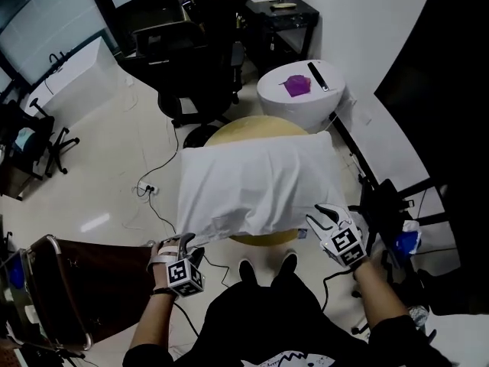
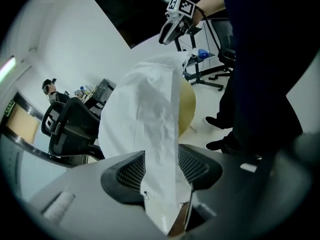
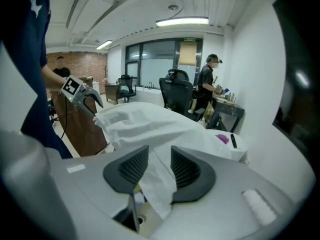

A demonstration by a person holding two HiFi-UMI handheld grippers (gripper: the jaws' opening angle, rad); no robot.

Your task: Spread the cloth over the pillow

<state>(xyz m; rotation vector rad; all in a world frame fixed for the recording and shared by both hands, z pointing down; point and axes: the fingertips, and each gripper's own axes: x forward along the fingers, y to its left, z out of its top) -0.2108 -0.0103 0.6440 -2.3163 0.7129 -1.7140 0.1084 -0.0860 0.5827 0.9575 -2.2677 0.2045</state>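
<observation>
A white cloth (image 1: pixel 252 182) lies spread over the pillow, which shows only as a bulge beneath it, on a round yellow seat (image 1: pixel 252 127). My left gripper (image 1: pixel 183 243) is at the cloth's near left corner. In the left gripper view a strip of cloth (image 2: pixel 150 114) runs between the jaws of this gripper (image 2: pixel 162 159), which stand apart, open. My right gripper (image 1: pixel 327 214) is at the near right corner. In the right gripper view the cloth (image 3: pixel 145 119) lies loosely between the open jaws of that gripper (image 3: pixel 160 164).
A white round table (image 1: pixel 302 102) with a purple object and a black remote stands behind the seat. A black office chair (image 1: pixel 191 67) is at the far left, a brown cabinet (image 1: pixel 92 281) near left, a black stand (image 1: pixel 390 205) at right. Cables (image 1: pixel 153 193) cross the floor.
</observation>
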